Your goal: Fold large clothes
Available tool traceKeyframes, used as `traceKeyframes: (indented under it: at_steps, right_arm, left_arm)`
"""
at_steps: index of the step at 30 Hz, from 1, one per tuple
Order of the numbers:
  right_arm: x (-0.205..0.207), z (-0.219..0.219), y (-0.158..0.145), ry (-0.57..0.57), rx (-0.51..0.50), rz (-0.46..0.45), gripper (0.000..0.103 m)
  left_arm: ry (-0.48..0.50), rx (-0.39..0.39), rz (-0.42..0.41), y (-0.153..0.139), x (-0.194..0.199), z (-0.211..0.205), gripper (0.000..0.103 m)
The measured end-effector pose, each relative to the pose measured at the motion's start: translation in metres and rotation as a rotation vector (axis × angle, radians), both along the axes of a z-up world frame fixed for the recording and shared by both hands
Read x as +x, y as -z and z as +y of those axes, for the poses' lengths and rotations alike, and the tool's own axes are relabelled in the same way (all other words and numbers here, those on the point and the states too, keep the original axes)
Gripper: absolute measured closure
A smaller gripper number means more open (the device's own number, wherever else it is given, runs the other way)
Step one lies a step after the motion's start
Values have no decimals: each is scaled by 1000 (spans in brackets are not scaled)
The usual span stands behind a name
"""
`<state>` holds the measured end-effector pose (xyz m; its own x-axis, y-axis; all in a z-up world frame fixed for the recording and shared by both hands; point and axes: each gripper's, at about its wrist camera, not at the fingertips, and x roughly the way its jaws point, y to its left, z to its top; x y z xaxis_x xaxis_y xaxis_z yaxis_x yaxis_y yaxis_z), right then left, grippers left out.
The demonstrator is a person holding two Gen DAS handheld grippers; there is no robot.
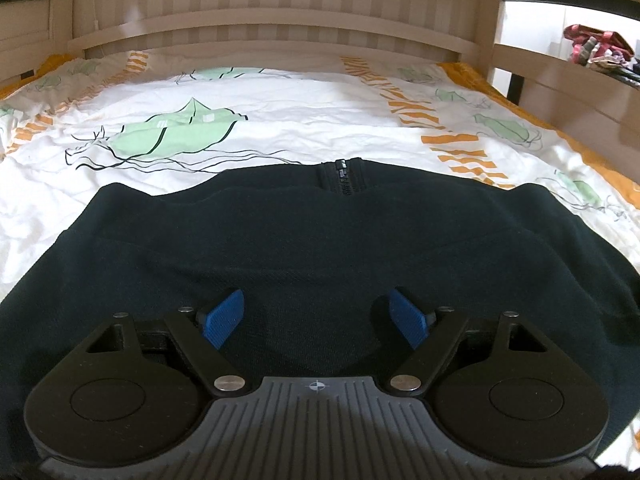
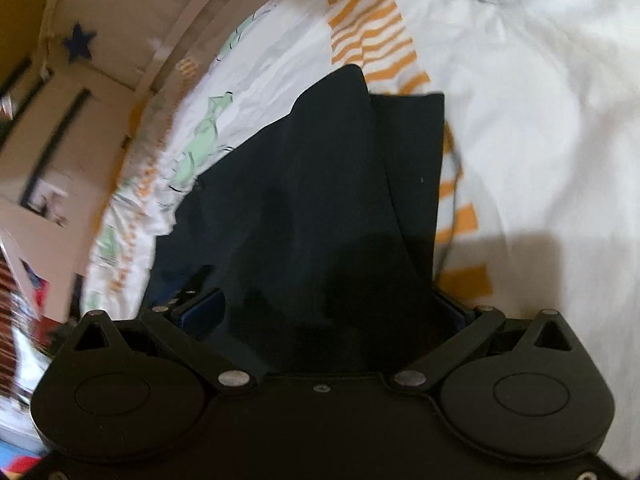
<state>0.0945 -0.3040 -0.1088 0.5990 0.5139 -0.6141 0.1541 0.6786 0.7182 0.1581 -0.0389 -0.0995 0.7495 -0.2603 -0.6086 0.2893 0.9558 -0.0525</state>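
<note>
**Inspector:** Where does the garment lie?

**Assistant:** The dark zip-neck top [image 1: 320, 240] is spread on the bed, over a white bedsheet [image 1: 280, 120] printed with green leaves and orange stripes. Its zipper [image 1: 343, 178] sits at the far edge in the left wrist view, pointing toward the pale wooden headboard [image 1: 260, 36].

**Inspector:** State of the left hand-held gripper?

**Assistant:** The left hand-held gripper [image 1: 316, 320] is released. Its blue pads [image 1: 222, 318] stand wide apart above the fabric, nothing pinched between them.

**Inspector:** And the right?

**Assistant:** The right hand-held gripper [image 2: 320, 312] has dark cloth of the same top [image 2: 320, 200] filling the space between its jaws. The pads are mostly hidden by the cloth and the frame is blurred; I cannot tell whether they press on it. From there the fabric rises in a raised fold to a peak, with a flat layer lying beside it on the sheet.

**Inspector:** Surroundings?

**Assistant:** A dark blue star [image 2: 79, 46] is on the pale wooden panel at the left of the right wrist view. Red-patterned items [image 1: 596, 46] lie beyond the bed rail at far right in the left wrist view.
</note>
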Motion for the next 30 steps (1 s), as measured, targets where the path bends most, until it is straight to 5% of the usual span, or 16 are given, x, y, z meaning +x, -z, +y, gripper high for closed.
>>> traceKeyframes:
  at_steps: [9, 15, 17, 25, 28, 30]
  right_arm:
    - [7, -1, 10, 31, 52, -41, 0]
    - [5, 1, 8, 24, 31, -56, 0]
    - [4, 1, 8, 23, 27, -59, 0]
    - [3, -1, 8, 24, 25, -80, 0]
    - [3, 0, 7, 21, -4, -88, 12]
    - [2, -3, 7, 34, -23, -83, 37]
  left_arm:
    - [-7, -24, 23, -15, -1, 3, 27]
    - [25, -105, 16, -34, -41, -2, 53]
    - [31, -130, 21, -33, -54, -3, 69]
    - [-19, -213, 56, -12, -64, 4, 74]
    - [-28, -260, 62, -3, -62, 9, 74]
    - [-28, -253, 59, -4, -63, 7, 74]
